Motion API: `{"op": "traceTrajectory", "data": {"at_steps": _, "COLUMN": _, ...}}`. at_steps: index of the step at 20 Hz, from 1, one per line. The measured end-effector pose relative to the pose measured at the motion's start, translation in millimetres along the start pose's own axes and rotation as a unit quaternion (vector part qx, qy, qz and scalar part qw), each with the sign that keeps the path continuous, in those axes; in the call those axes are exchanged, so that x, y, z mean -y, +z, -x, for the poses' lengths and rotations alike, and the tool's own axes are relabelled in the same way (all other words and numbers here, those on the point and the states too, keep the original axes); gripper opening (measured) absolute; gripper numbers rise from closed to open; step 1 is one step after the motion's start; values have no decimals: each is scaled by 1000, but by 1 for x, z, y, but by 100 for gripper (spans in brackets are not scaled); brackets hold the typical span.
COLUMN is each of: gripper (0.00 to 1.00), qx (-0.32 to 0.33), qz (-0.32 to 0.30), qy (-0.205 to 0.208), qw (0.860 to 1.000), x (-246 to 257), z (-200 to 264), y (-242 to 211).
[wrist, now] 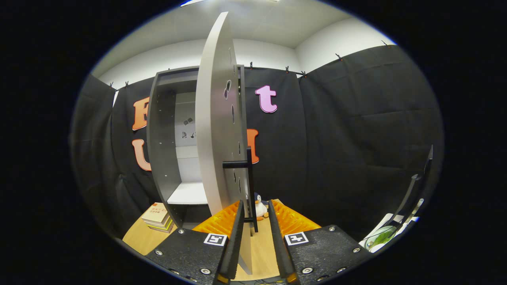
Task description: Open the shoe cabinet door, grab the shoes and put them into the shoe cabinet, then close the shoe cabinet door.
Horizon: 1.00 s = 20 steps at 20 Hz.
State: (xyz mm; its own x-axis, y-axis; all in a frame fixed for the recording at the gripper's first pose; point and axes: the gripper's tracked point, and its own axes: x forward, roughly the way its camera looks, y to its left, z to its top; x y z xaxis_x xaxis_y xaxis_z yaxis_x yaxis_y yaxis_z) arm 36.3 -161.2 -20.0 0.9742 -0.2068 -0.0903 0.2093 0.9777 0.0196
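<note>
The grey shoe cabinet (pixel 161 138) stands on the wooden tabletop ahead and to the left of the fingers, with a white shelf (pixel 189 194) showing inside. Its door (pixel 214 130) is swung out towards me and I see it almost edge-on. The door's black bar handle (pixel 252 186) runs upright along its right face. My gripper (pixel 255 202) is open, and the lower end of the handle and the door's edge sit between its fingers. The left finger lies close against the door, and neither finger clearly presses on the handle.
A small penguin toy (pixel 260 208) sits on the table (pixel 136 237) just beyond the fingertips. A stack of books (pixel 158 217) lies left of the cabinet's foot. At the far right are a black stand (pixel 412 190) and a white object with green on it (pixel 380 237).
</note>
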Motion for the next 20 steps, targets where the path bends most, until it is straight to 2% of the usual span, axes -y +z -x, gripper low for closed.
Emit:
{"op": "traceTrajectory", "data": {"at_steps": 2, "gripper": 42, "qx": 1, "qz": -3, "qy": -6, "qw": 1000, "x": 10, "z": 6, "y": 2}}
{"op": "traceTrajectory", "data": {"at_steps": 11, "gripper": 42, "qx": -2, "qz": -1, "qy": -41, "qw": 999, "x": 32, "z": 20, "y": 2}}
{"op": "traceTrajectory", "data": {"at_steps": 20, "gripper": 43, "qx": 10, "qz": 16, "qy": -7, "qw": 1000, "x": -2, "z": 39, "y": 18}}
